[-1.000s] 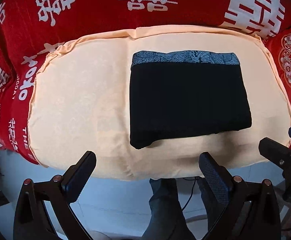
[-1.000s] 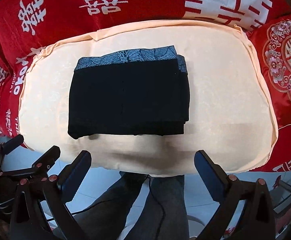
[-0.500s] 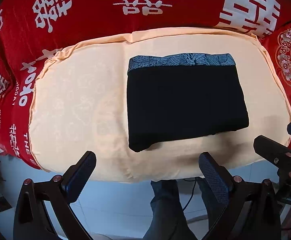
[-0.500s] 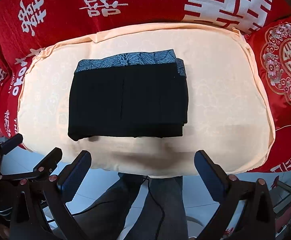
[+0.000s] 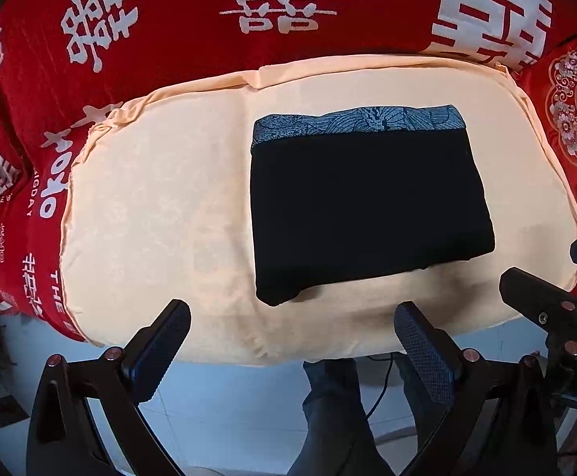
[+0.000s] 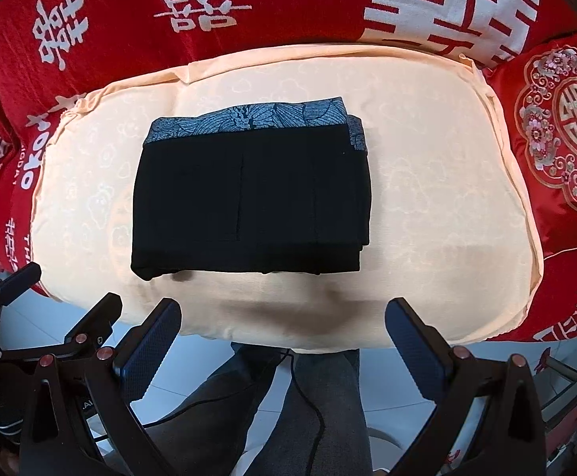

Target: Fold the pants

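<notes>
pants [image 5: 368, 214] folded on cushion [image 5: 149, 206] | left hand-held gripper [image 5: 292, 329] open, empty

You see the black pants [image 5: 368, 214] folded into a compact rectangle, lying flat on the peach cloth [image 5: 149, 206]. Their waistband [image 5: 358, 125], blue-grey with a leaf pattern, runs along the far edge. In the right view the pants [image 6: 249, 198] show stacked layers at the right side, and the near left corner bulges a little over the cloth.
</notes>
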Tool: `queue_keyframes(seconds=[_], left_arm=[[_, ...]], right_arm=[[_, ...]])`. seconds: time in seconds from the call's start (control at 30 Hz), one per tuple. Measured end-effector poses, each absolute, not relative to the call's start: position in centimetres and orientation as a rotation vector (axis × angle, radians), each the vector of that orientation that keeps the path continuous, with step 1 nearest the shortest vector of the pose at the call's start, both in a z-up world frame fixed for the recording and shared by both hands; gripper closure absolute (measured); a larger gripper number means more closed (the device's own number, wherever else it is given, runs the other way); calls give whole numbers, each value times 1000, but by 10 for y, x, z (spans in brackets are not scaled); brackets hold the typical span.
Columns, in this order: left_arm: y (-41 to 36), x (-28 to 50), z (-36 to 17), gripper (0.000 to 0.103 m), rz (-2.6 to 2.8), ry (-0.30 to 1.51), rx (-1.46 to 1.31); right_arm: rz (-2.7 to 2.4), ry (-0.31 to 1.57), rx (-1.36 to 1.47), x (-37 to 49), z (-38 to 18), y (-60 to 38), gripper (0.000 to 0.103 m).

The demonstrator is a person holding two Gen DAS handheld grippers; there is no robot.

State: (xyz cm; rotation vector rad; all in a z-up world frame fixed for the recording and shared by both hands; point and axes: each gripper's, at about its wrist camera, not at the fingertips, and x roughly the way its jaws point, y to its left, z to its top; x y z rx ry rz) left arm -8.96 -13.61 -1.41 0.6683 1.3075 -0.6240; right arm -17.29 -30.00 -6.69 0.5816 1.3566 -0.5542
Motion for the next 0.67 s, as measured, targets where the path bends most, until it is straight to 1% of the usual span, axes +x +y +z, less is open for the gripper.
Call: queue_keyframes(seconds=[0.43, 0.67], left_arm=[[-133, -87, -18, 0, -612, 1329, 662], [-136, -92, -15, 0, -643, 1302, 677]], right_arm=[[-556, 1358, 578, -172, -67, -299, 1], [-554, 1358, 579, -172, -67, -299, 1]])
